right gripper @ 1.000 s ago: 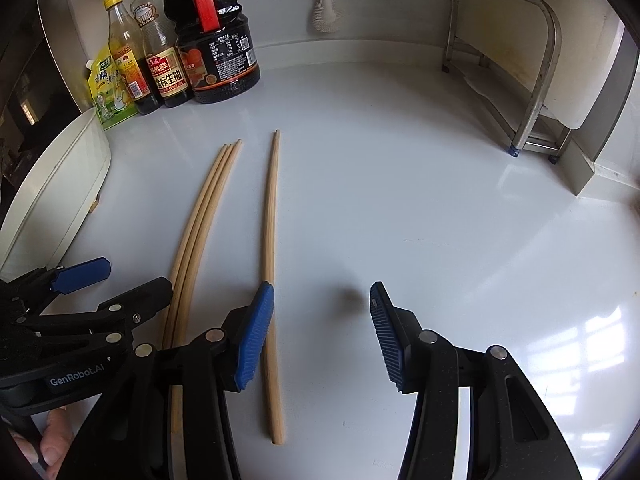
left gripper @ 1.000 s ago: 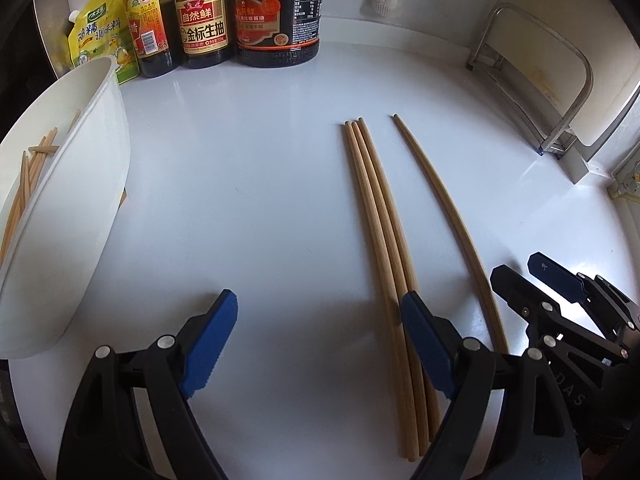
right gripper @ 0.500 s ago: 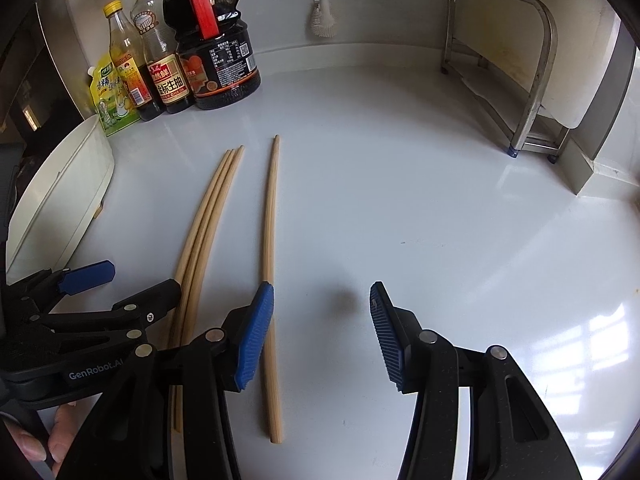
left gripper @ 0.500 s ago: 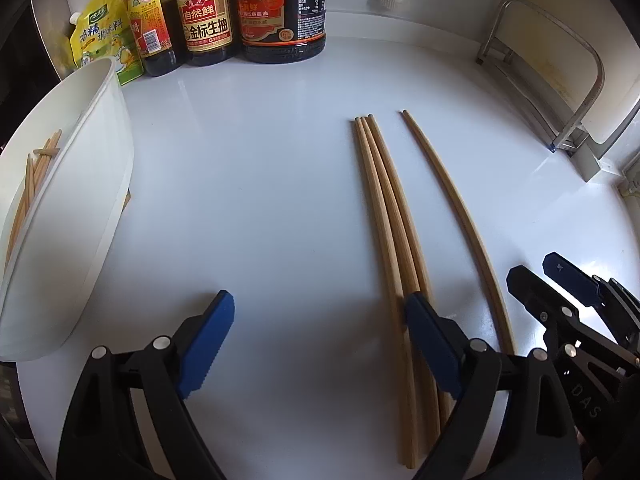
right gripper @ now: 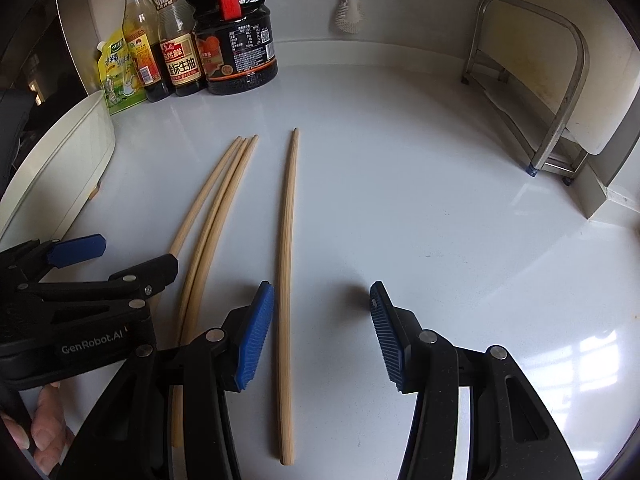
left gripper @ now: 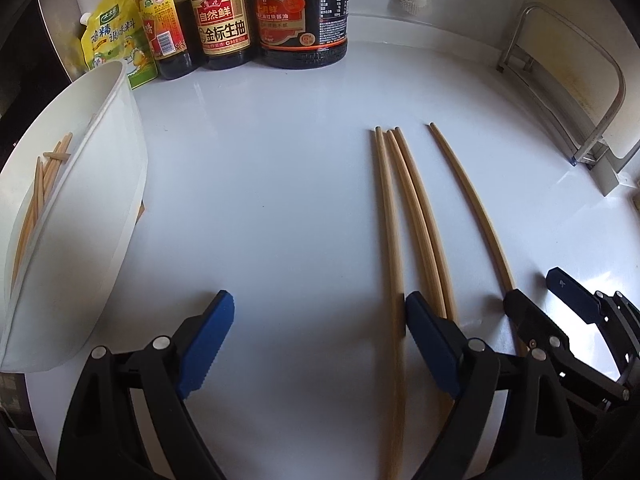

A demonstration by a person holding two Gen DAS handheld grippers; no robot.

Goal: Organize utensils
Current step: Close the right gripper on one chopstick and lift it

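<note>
Nearest, the left gripper (left gripper: pixel 320 328) hangs spread wide, holding nothing, three bundled chopsticks (left gripper: pixel 404 220) at its right finger. Beside it, the right gripper (right gripper: pixel 322 320) gapes half-wide around a single chopstick (right gripper: pixel 286 264), unpinched. Farther left, the white bin (left gripper: pixel 100 184) holds more.

A home kitchen: sauce bottles (left gripper: pixel 224 20) stand at the wall behind the white table (left gripper: pixel 260 200), with chopsticks (left gripper: pixel 404 220) nearby.

4 matt wooden chopsticks (right gripper: pixel 286 280) lie on a glossy white counter (right gripper: pixel 440 200).
</note>
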